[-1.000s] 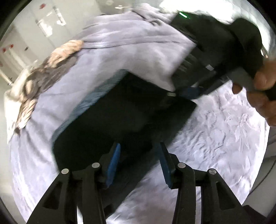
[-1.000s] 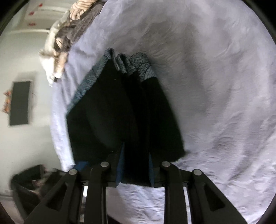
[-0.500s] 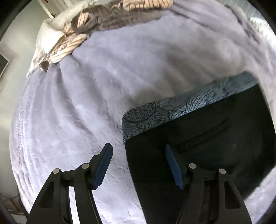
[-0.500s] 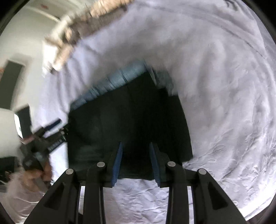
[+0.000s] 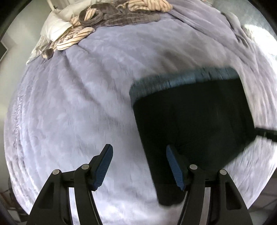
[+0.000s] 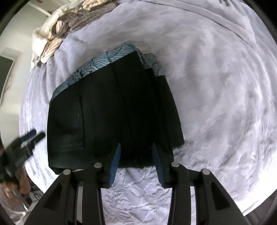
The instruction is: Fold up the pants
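Observation:
The black pants [image 6: 110, 112] lie folded into a compact block on the lilac bedspread [image 6: 216, 86], with the blue patterned waistband [image 6: 97, 64] at the far edge. They also show in the left wrist view [image 5: 193, 121], right of centre. My left gripper [image 5: 138, 152] is open and empty above the bedspread, just left of the pants' near corner. My right gripper [image 6: 135, 150] is open and empty, its fingertips over the pants' near edge. The left gripper also shows at the left edge of the right wrist view [image 6: 26, 140].
A heap of striped and grey bedding [image 5: 110, 15] with a white pillow [image 5: 55, 26] lies at the far end of the bed. The bedspread's near edge [image 6: 138, 204] is wrinkled below my right gripper. A dark screen [image 6: 5, 67] hangs on the left wall.
My left gripper swung from over the pants to their left side and spread wider. My right gripper opened wider and let the pants' near edge lie flat.

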Demonstrator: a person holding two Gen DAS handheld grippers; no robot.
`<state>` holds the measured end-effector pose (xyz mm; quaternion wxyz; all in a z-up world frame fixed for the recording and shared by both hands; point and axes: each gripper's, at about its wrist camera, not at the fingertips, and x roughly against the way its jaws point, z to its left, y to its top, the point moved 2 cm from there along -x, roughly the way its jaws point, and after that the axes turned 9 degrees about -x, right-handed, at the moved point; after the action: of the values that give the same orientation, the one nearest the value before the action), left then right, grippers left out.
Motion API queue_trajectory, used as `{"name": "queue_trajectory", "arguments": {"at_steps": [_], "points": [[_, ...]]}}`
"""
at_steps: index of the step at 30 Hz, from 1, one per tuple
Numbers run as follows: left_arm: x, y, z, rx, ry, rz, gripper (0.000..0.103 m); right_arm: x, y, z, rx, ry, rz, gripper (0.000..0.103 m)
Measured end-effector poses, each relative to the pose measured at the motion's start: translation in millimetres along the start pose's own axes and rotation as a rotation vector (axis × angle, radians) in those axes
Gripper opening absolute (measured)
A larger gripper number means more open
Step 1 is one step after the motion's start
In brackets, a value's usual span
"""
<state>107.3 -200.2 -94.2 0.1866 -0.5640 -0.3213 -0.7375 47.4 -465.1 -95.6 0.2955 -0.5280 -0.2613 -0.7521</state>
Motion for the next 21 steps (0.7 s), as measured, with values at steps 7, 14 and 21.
{"name": "queue_trajectory", "arguments": {"at_steps": [7,14,21], "points": [[-24.3,-28.9,-19.8,-0.043,0.049,0.081,0.066,-16.9,-23.3,-7.0,-0.06,-0.041,0.065,0.057],[-14.9,-25.1,-8.7,-0.011,0.009,0.095,0.066,-14.3,-53.3,-4.5,-0.094,-0.02,0.094,0.063],[-7.7,-30.1,-8.4,-0.021,0.001,0.101,0.066,-5.7,-77.5,-6.5,-0.127,0.003,0.108,0.069]]}}
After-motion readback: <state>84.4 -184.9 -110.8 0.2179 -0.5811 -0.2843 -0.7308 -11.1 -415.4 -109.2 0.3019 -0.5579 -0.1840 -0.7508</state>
